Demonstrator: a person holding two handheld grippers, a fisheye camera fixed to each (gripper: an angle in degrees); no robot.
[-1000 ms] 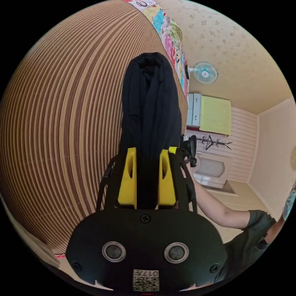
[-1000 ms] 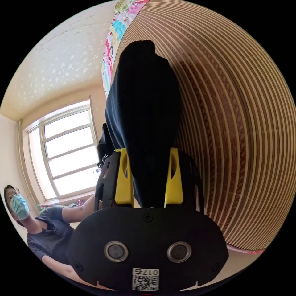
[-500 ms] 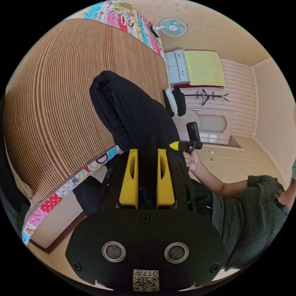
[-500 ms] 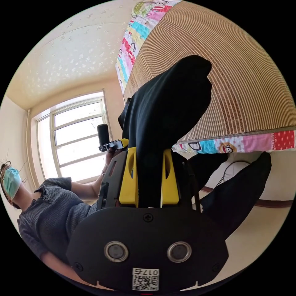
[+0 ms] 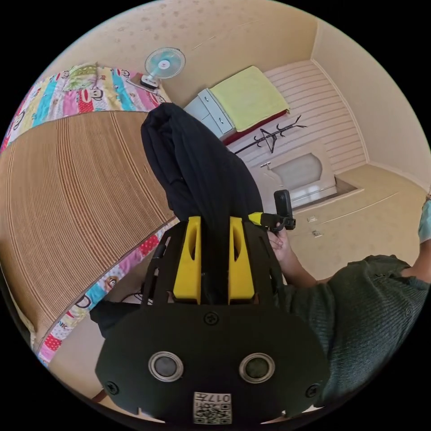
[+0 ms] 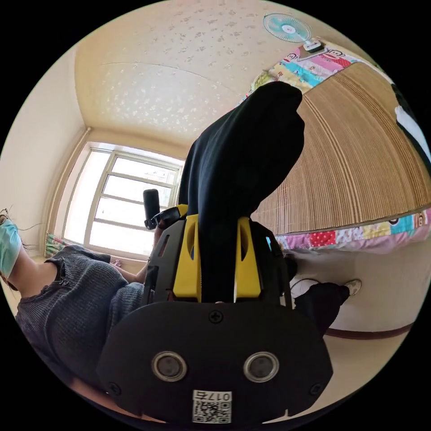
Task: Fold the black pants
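The black pants (image 5: 193,161) rise as a bunched fold out of my left gripper (image 5: 214,221), whose yellow jaws are shut on the cloth. In the right gripper view the same pants (image 6: 244,152) stand up from my right gripper (image 6: 217,221), also shut on them. The two grippers are held close side by side. The right gripper (image 5: 265,220) shows in a hand just beside the left one, and the left gripper (image 6: 168,214) appears beside the right. More black cloth (image 6: 321,301) hangs below, by the bed's side.
A bed with a striped bamboo mat (image 5: 76,188) and a colourful quilt edge (image 6: 354,235) lies beyond the pants. The person in a dark knit top (image 5: 363,310) stands close behind. A wall fan (image 5: 164,63), a cabinet (image 5: 211,112) and a window (image 6: 121,197) line the walls.
Both grippers, still pinching the pants, have come away from the mat and past the bed's edge. The pants now hang free in the air beside the bed.
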